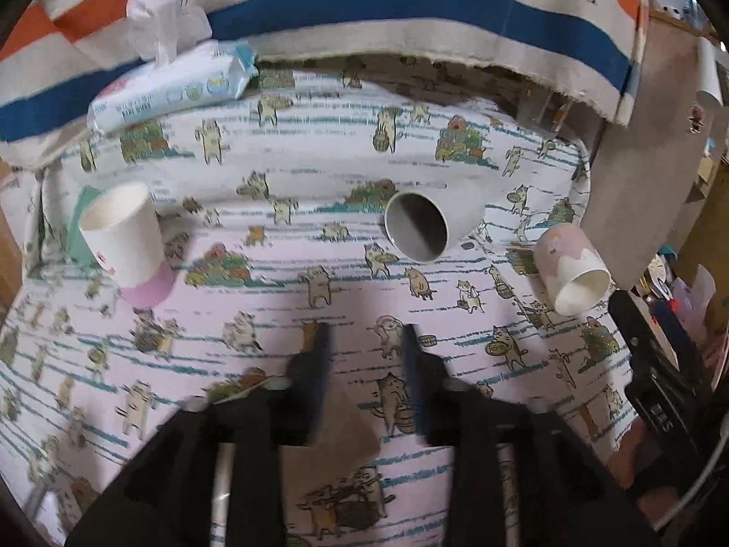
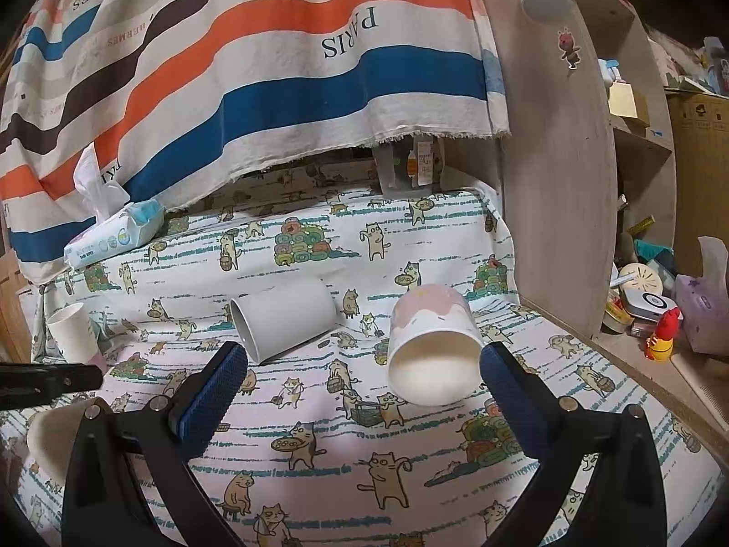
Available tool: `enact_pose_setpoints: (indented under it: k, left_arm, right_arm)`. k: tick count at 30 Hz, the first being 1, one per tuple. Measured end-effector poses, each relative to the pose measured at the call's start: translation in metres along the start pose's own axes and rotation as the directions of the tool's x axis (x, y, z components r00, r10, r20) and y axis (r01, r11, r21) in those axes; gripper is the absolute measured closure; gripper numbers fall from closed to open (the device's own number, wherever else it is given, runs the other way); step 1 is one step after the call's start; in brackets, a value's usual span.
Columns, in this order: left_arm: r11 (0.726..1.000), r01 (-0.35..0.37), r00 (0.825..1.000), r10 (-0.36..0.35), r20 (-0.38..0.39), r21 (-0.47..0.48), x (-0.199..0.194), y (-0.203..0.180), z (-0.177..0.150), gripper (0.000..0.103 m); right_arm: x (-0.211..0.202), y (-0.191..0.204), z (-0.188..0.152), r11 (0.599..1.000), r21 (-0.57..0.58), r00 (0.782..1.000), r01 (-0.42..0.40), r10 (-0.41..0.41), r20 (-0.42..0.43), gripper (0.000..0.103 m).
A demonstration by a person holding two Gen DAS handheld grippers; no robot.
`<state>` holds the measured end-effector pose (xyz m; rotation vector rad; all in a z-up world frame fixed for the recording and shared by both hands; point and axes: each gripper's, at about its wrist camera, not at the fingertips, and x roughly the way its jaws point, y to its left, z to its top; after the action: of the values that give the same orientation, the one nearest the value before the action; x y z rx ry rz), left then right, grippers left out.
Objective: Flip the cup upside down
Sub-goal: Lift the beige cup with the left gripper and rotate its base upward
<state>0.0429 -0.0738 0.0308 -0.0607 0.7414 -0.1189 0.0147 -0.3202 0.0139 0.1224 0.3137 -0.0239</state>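
A pink-and-white paper cup (image 2: pixel 430 346) lies on its side on the cat-print cloth, mouth toward me; it also shows in the left wrist view (image 1: pixel 572 269) at right. A grey cup (image 2: pixel 284 321) lies on its side left of it, and shows mid-table in the left wrist view (image 1: pixel 426 223). A white paper cup (image 1: pixel 123 239) stands on a pink cup at the left, tilted. My right gripper (image 2: pixel 360 369) is open wide, with the pink-and-white cup just ahead, near the right finger. My left gripper (image 1: pixel 367 337) is open and empty, short of the grey cup.
A wet-wipes pack (image 1: pixel 173 86) lies at the back left under a striped hanging cloth (image 2: pixel 255 68). A wooden shelf panel (image 2: pixel 560 146) stands at the right with clutter beyond it. The right gripper's body (image 1: pixel 656 374) shows at the right edge.
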Motion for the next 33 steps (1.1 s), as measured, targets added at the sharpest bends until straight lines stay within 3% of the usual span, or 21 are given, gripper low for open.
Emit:
enact_pose_setpoints:
  k: [1, 2, 5, 12, 15, 30, 33]
  left_arm:
    - [1.000, -0.010, 1.000, 0.010, 0.015, 0.025, -0.005, 0.000, 0.001, 0.029]
    - [0.999, -0.021, 0.999, 0.019, 0.041, 0.049, -0.010, 0.001, 0.001, 0.021]
    - [0.990, -0.084, 0.994, 0.076, 0.078, 0.111, -0.021, 0.004, -0.001, 0.015]
    - [0.982, -0.007, 1.000, 0.010, -0.014, 0.191, -0.020, 0.020, -0.015, 0.014]
    - [0.981, -0.008, 0.999, 0.017, -0.043, 0.195, -0.013, 0.027, -0.023, 0.014]
    - [0.997, 0.076, 0.983, -0.070, -0.169, 0.030, 0.028, 0.066, -0.042, 0.011]
    - [0.998, 0.062, 0.985, -0.061, -0.160, -0.001, 0.038, 0.067, -0.046, 0.011]
  right_arm:
    - [0.000, 0.000, 0.000, 1.000, 0.001, 1.000, 0.000, 0.000, 0.002, 0.000]
    - [0.000, 0.000, 0.000, 1.000, 0.001, 1.000, 0.000, 0.000, 0.001, 0.000]
    - [0.001, 0.001, 0.000, 1.000, 0.001, 1.000, 0.000, 0.000, -0.001, 0.000]
    - [0.004, 0.001, -0.002, 1.000, -0.004, 1.000, 0.001, -0.001, -0.011, 0.000]
    - [0.005, 0.001, -0.003, 1.000, -0.004, 1.000, 0.001, -0.001, -0.016, 0.000]
    - [0.006, 0.004, -0.004, 1.000, -0.014, 0.999, -0.002, 0.002, -0.032, 0.000]
    - [0.006, 0.004, -0.005, 1.000, -0.014, 0.999, -0.002, 0.001, -0.034, 0.000]
